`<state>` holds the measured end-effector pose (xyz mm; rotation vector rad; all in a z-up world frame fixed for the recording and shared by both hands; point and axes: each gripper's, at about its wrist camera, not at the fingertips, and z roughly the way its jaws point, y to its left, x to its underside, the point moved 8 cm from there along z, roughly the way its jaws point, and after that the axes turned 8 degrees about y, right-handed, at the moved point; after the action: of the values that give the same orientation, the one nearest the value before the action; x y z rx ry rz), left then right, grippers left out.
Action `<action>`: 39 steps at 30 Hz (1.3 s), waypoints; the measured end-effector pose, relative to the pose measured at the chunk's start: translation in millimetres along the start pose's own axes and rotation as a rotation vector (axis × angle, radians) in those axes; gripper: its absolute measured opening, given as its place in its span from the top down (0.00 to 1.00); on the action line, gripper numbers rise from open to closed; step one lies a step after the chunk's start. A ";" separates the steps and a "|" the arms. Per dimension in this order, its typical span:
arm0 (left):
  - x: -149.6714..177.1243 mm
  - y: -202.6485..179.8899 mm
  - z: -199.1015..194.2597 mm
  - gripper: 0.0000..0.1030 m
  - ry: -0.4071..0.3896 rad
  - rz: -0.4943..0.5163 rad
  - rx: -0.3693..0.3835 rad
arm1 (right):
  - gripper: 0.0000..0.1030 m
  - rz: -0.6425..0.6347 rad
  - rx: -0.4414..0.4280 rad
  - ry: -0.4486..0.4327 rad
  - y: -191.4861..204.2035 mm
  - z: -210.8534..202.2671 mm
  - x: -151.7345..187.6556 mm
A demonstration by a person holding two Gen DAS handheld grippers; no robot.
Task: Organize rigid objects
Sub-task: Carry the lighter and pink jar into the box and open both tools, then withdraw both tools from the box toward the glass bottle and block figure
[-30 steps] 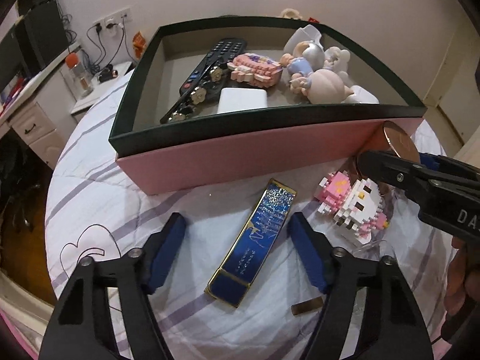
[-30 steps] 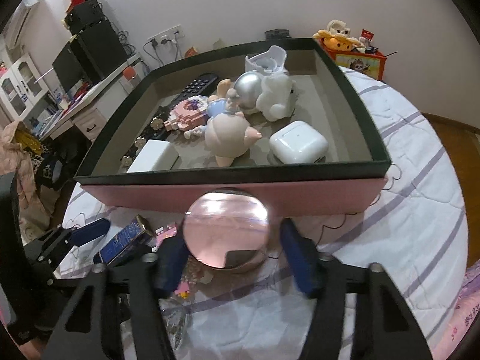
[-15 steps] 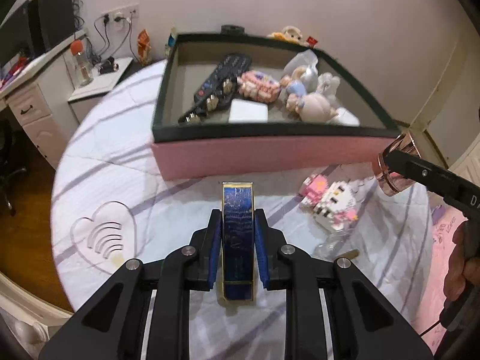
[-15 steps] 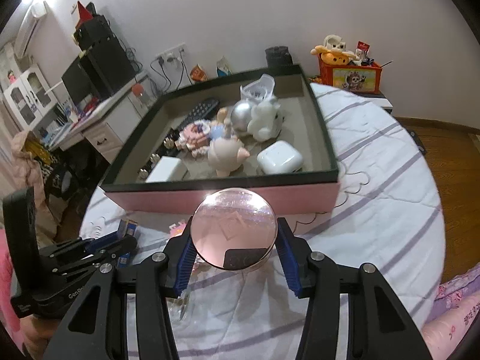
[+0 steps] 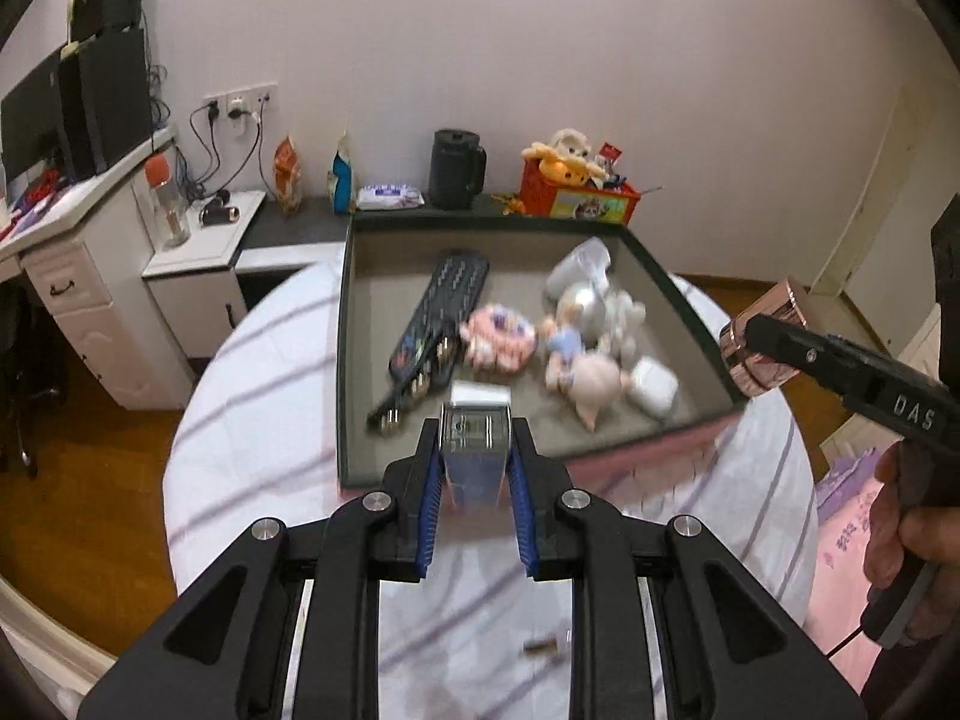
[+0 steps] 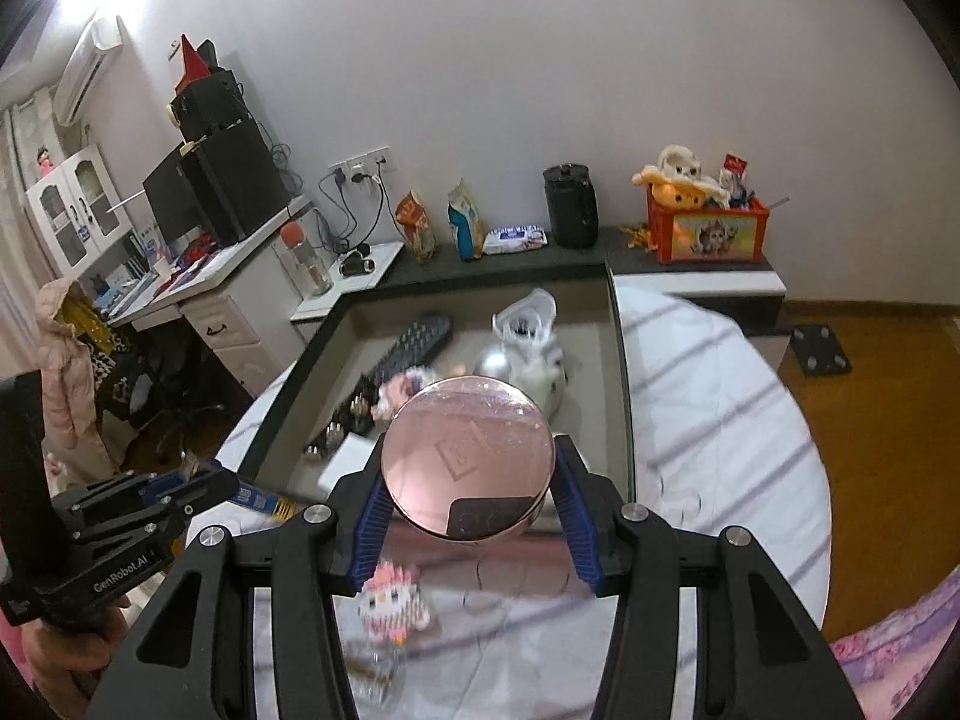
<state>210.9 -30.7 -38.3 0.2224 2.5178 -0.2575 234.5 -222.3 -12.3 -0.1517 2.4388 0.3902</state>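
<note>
My left gripper (image 5: 474,450) is shut on a narrow blue and gold box (image 5: 472,463) and holds it in the air before the pink storage box with a dark green rim (image 5: 606,456). My right gripper (image 6: 467,483) is shut on a round pink jar (image 6: 467,455) with a mirror-like lid, also lifted; the jar (image 5: 761,345) shows at the right of the left wrist view. Inside the storage box lie a black remote (image 5: 441,315), figurines (image 5: 585,360), a white earbud case (image 5: 654,387) and a white block. A pink block-built cat (image 6: 393,603) stays on the striped cloth.
The round table carries a white cloth with purple stripes (image 6: 720,420). Behind it a dark ledge holds a black jug (image 5: 456,168), snack bags and a red toy box (image 5: 576,195). A white desk with drawers (image 5: 78,288) stands left. A hand (image 5: 906,546) grips the right tool's handle.
The left gripper closed on the blue box lying on the cloth and lifted it. Both grippers rose with their loads, so the storage box now appears lower and farther.
</note>
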 end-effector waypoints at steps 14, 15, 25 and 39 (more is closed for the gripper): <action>-61.6 -2.9 41.7 0.80 0.016 0.014 0.024 | 0.50 0.002 0.006 0.064 -17.6 53.5 -24.3; -63.7 -3.3 44.3 0.80 0.017 0.015 0.024 | 0.50 0.002 0.008 0.071 -18.6 57.4 -23.3; -64.7 -9.9 71.0 0.03 0.045 0.030 -0.109 | 0.34 -0.007 0.065 0.124 -27.8 84.5 -20.9; -26.6 2.9 8.7 0.00 -0.039 -0.026 -0.176 | 0.17 -0.018 0.073 0.044 -15.4 33.3 -4.4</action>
<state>237.8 -32.6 -30.4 0.1139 2.4884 -0.0496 260.8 -226.4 -37.9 -0.1515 2.4892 0.2922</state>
